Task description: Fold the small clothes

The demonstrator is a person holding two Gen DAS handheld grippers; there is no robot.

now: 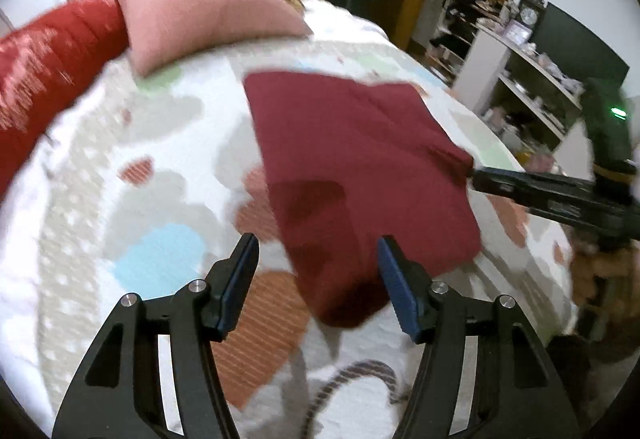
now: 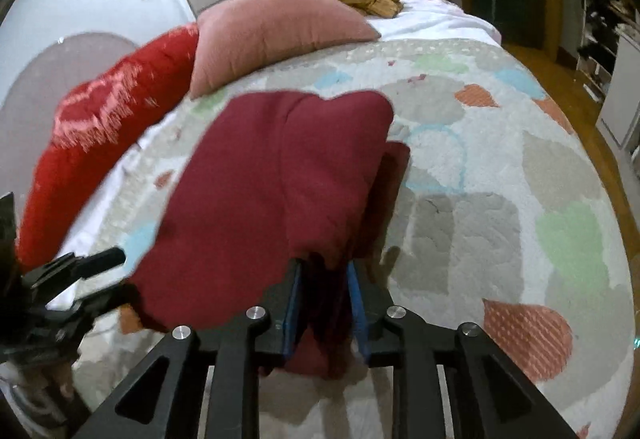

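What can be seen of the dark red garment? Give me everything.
The dark red garment is soft, plain knit-looking cloth, partly folded, with a doubled layer showing. It hangs lifted over the patterned bedspread. The right gripper is shut on one bunched edge. The left gripper stands open around its lower corner, pads not pressing it.

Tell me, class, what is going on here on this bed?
A person with a gripper in each hand is folding a dark red cloth on a patterned quilt. The right gripper is clamped on a bunched edge of the cloth and holds it up. The left gripper is open, its fingers on either side of the cloth's near corner, not pressing it. A pink pillow and a red pillow lie behind.
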